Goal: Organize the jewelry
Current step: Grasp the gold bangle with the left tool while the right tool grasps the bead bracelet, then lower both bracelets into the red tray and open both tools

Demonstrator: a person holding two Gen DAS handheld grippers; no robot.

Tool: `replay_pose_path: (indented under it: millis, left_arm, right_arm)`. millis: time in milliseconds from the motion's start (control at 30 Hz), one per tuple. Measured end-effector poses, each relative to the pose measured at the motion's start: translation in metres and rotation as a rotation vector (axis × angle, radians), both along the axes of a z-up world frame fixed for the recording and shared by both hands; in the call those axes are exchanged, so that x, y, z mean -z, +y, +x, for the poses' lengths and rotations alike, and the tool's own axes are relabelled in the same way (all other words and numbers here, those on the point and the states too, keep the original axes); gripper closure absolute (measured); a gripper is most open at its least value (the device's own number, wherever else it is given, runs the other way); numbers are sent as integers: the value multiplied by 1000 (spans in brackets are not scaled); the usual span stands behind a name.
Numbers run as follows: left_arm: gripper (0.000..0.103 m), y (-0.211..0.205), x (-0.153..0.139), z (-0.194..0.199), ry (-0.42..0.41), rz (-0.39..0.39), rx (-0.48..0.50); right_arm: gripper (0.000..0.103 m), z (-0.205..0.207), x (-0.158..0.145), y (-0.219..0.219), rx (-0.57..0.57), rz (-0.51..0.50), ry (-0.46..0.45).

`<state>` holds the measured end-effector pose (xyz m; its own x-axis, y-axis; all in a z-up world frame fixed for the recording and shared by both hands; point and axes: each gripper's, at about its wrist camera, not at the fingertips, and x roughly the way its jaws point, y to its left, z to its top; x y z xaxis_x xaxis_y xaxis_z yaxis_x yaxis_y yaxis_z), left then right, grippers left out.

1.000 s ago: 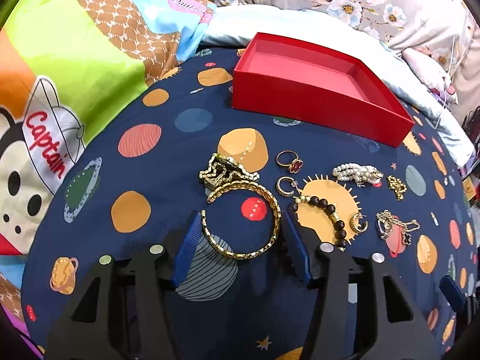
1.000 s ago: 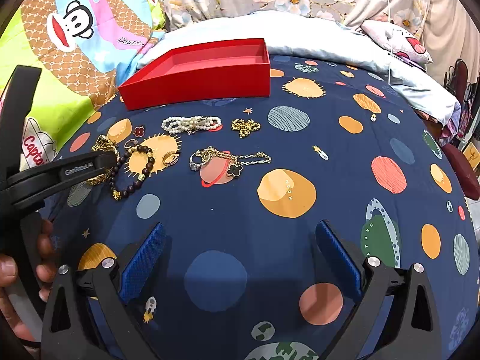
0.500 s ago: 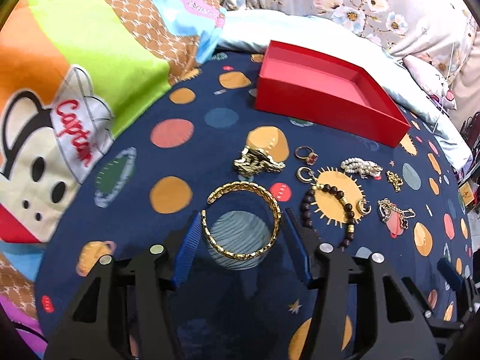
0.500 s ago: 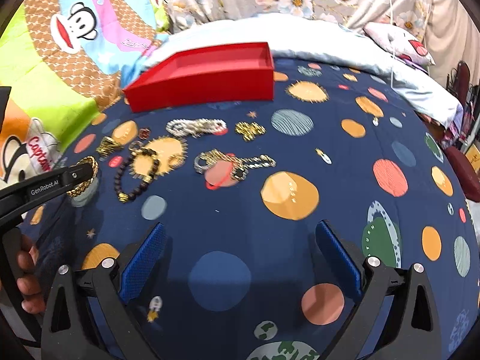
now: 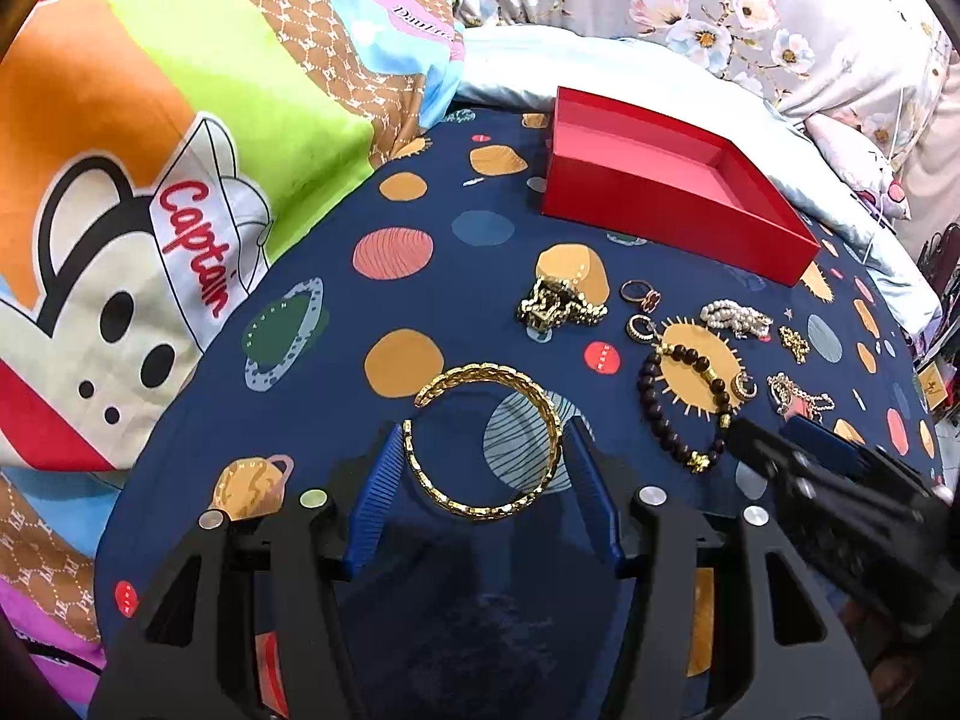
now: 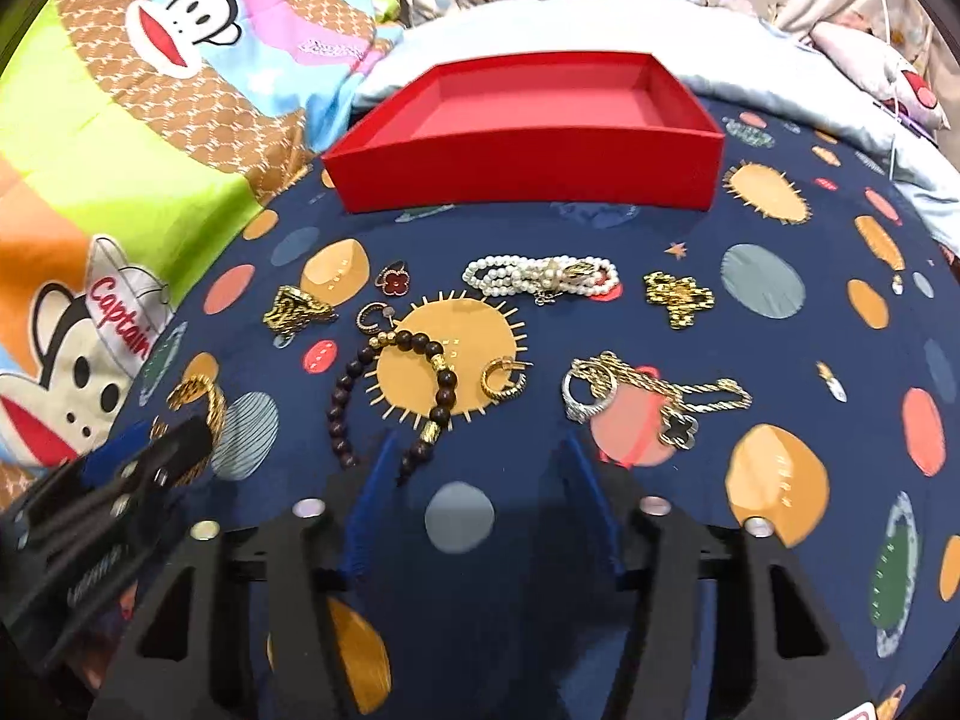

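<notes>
My left gripper (image 5: 483,462) is shut on a gold bangle (image 5: 480,507), held between the blue pads above the planet-print sheet. In the right wrist view the same bangle (image 6: 210,402) and left gripper (image 6: 138,456) show at the lower left. My right gripper (image 6: 477,447) hovers over the sheet with its jaws closing. The near end of a dark bead bracelet (image 6: 447,384) lies just inside its left fingertip, and the pads do not press on it. The red box (image 6: 528,174) stands empty behind the jewelry.
Spread on the sheet are a pearl bracelet (image 6: 540,273), a gold chain clump (image 6: 678,297), a red-flower ring (image 6: 393,279), a gold hoop (image 6: 504,381), a clover necklace (image 6: 678,426) and a chunky gold piece (image 6: 294,309). A cartoon quilt (image 5: 180,150) lies to the left.
My left gripper carried the bangle away from the other jewelry, toward the near left. My right gripper moved up to the bead bracelet and its jaws narrowed.
</notes>
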<state>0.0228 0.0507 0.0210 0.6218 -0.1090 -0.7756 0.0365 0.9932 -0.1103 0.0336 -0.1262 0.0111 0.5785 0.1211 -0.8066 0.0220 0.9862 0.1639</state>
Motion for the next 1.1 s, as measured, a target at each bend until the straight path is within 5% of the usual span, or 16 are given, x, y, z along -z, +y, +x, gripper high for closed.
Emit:
replay_pose_path:
  millis: [133,367,667,900,1100]
  left_arm:
    - [50,4,4,-1,6,-8,1]
    - [50,8,8,1,11,-25,-2]
    - [50,10,0,-2,-3,-37,4]
    - [50,-2,-31,9,-64,-35,42]
    - [50,-28,-70,45,-168,-7,86]
  right_arm:
    - [57,11,2,12,-9,-71,-3]
    - [96,15,3,20,-30,-123,-15]
    - [96,3,-9,12,-28,-41,-42]
    - [96,1,-52,-7,-32,-33,-127]
    - [96,41,-95,-41,-18,-46,-205]
